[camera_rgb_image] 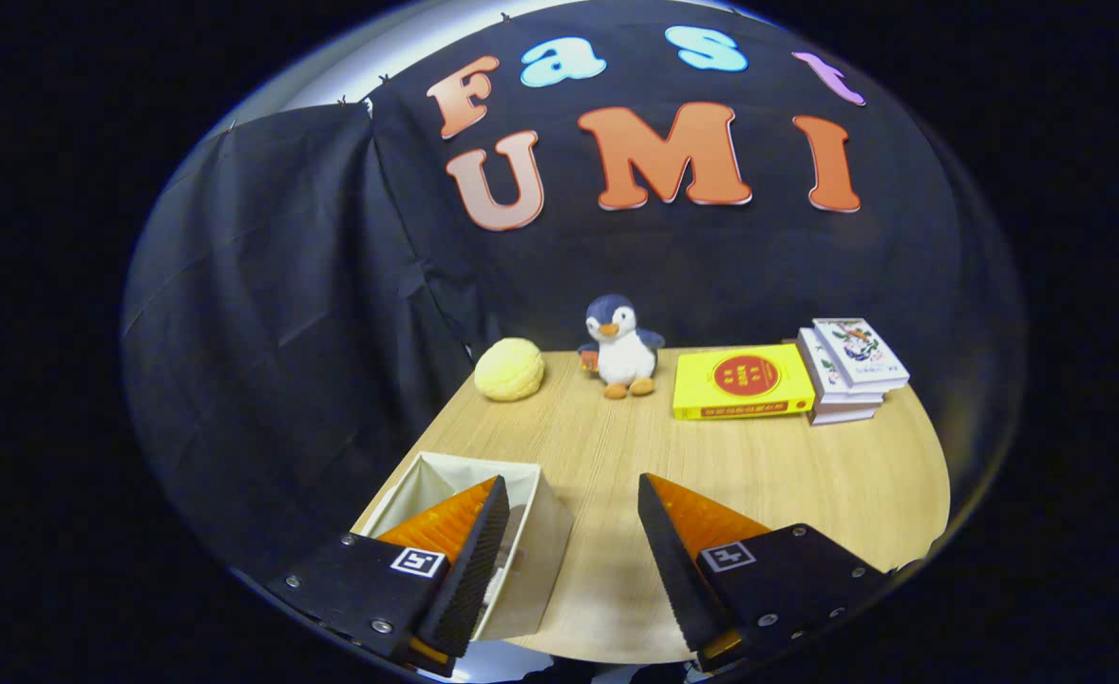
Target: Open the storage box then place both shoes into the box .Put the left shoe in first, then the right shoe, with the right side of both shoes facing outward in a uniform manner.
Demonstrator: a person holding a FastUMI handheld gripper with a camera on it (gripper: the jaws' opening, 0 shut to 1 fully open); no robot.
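Note:
A pale, open-topped storage box stands on the wooden table at its near left corner. My left finger hangs over the box's opening and hides most of the inside; something light shows dimly within, too hidden to name. My gripper is open, with bare tabletop and the box's right wall between the fingers. The right finger is over the table, apart from the box.
Along the table's far edge stand a yellow round plush, a penguin toy, a flat yellow book and a stack of white books. Black cloth walls close in the back and left.

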